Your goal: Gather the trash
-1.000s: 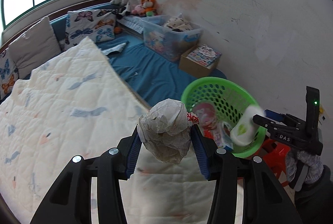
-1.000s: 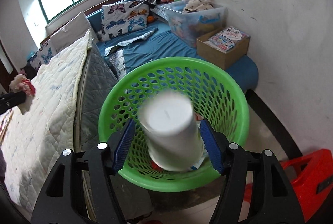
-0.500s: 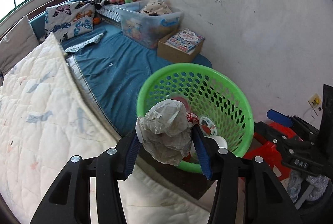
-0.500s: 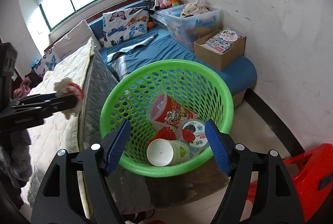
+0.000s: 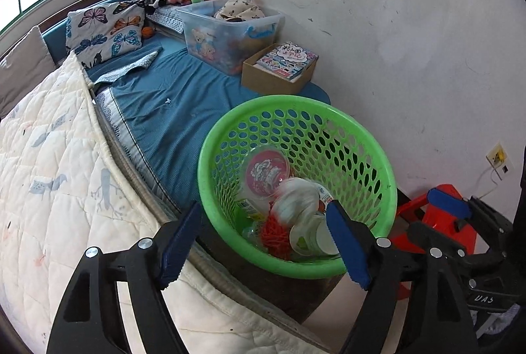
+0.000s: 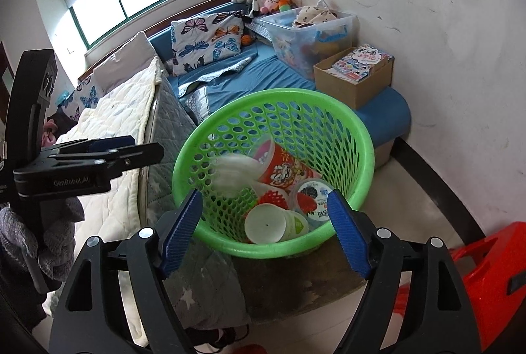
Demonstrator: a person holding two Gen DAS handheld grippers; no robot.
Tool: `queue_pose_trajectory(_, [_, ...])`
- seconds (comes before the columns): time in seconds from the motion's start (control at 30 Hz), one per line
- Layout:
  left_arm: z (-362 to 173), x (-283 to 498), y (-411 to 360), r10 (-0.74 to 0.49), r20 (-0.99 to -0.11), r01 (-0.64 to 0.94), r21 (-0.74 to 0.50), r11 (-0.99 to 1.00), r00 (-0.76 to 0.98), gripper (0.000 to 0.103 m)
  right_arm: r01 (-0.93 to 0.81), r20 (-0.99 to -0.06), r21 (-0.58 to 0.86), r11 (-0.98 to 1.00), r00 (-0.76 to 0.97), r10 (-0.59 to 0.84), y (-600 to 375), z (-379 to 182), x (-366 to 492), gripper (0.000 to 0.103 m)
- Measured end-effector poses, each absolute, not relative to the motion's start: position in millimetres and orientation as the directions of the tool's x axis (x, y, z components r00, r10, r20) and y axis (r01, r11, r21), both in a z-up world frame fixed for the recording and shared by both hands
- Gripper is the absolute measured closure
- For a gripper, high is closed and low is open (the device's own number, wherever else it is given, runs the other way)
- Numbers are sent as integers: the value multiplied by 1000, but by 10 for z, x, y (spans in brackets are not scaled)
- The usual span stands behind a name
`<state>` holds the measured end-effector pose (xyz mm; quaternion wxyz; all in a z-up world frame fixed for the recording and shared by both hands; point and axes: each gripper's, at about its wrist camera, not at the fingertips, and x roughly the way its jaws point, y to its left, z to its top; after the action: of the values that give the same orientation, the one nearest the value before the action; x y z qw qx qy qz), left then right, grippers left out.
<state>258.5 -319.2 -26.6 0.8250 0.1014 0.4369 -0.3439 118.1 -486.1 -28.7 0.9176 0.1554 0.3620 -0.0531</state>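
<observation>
1. bedroom with a scuffed white wall (image 5: 411, 25), a blue mattress cover (image 5: 171, 104) and a cream quilted bedspread (image 5: 49, 163) spread over the near side of the bed.
2. against the wall on the bed stand a clear plastic storage bin (image 5: 227, 28) full of toys and an open brown cardboard box (image 5: 276, 74) with a colourful book on top; a butterfly-print pillow (image 6: 207, 41) leans under the window.
3. a round green perforated plastic basket (image 5: 374, 163) stands at the foot of the bed, beside a red plastic stool (image 6: 493, 281).
4. inside the basket lie a red printed paper cup (image 6: 286, 166), a white plastic cup on its side (image 6: 266, 225), a round foil-lidded tub (image 6: 310, 193) and a piece of red mesh netting (image 5: 276, 232).
5. a crumpled white paper wad (image 5: 292, 199) shows blurred inside the basket, above the other trash and touching neither gripper; the right wrist view shows it smeared near the basket's left wall.
6. the left gripper (image 5: 263, 245) hangs over the basket's near rim, its blue-padded jaws spreading wider, nothing between the pads.
7. the right gripper (image 6: 263, 232) also points into the basket from its near side, jaws widening too and empty.
8. a grey knitted glove (image 6: 49, 242) covers the hand holding the left gripper.
</observation>
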Motion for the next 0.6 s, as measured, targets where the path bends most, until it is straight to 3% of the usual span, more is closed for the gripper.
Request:
queue_pose_trajectory(0.27, [-99,2466,-2855,-486,-768,641,-130,756,418,27,207,-676,257,944,736,23,-4781,-233,1084,24])
queue_pose_trajectory(0.6, [160,2162,-2151,-444,-726,578,-78,812,525,15,147,-667,228,963,744,44,-4351,-78,981,20])
